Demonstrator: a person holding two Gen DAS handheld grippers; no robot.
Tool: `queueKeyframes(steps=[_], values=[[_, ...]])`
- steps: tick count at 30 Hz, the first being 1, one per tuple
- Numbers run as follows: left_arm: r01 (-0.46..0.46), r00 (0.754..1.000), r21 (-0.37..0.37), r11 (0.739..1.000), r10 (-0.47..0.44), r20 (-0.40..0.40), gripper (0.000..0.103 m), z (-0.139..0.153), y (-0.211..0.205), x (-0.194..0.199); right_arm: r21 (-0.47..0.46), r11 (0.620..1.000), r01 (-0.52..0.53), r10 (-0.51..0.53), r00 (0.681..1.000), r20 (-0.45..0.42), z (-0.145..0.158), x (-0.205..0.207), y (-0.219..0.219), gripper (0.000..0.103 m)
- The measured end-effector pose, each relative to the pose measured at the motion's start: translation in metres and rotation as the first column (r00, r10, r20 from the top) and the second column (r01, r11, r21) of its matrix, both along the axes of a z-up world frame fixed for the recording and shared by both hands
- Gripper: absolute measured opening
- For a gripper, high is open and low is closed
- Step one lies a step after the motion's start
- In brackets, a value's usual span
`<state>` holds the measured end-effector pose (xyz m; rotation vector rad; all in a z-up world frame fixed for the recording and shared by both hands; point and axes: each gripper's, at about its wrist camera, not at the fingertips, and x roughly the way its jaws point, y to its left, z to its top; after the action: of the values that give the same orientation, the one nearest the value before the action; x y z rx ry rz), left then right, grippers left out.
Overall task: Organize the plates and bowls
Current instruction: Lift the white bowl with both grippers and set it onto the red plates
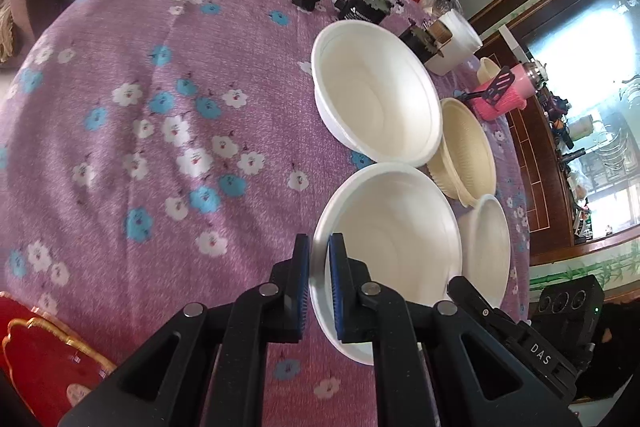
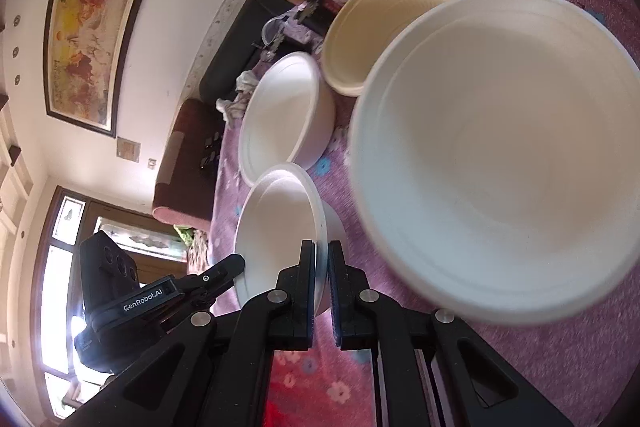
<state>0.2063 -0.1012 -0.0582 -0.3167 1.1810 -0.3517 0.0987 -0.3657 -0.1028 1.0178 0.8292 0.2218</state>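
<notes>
Left wrist view. The left tongs (image 1: 319,259) are closed down to a sliver, their blue pads pinching the near rim of a white bowl (image 1: 400,239). The grip sits on the rim because nothing else on so wide and smooth a bowl fits between the pads. The bowl is near the front of the table (image 1: 140,67), which has a purple flowered cloth. I cannot tell whether its base is clear of the cloth. Behind it, just apart, stands a second white bowl (image 1: 376,91). A ribbed cream bowl (image 1: 470,147) is to the right of that one, and a shallower white dish (image 1: 488,247) lies beside the held bowl.

Right wrist view. The right tongs (image 2: 322,267) are likewise nearly shut, nipping a bowl rim. The left tongs reach the opposite edge, so both appear to hold the same bowl. My judgement is that the two-sided hold steadies a light, flexible vessel for lifting or nesting. The bowl is plain matt white with a rolled lip and an empty interior. The shallow dish looms close on the right and is blurred.
</notes>
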Motion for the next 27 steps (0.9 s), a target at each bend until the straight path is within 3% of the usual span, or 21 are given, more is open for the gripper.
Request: queueKeyframes(steps=[6,17,27], values=[[-0.016,0.999,0.004,1.0,0.016,0.042,0.009,0.022,0.026,-0.031,-0.016,0.999,-0.041,0.042,0.998,0.053,0.021,-0.016,0.021,0.007],[-0.098,0.989,0.07,0.993,0.089,0.116,0.009,0.061,0.105,-0.1,-0.051,0.98,-0.19,0.195,0.974,0.117,0.052,-0.042,0.099,0.007],[-0.191,0.978,0.112,0.975,0.18,0.101,0.009,0.051,0.179,-0.158,-0.097,0.928,-0.36,0.369,0.925,0.095,0.055,-0.063,0.184,0.007]])
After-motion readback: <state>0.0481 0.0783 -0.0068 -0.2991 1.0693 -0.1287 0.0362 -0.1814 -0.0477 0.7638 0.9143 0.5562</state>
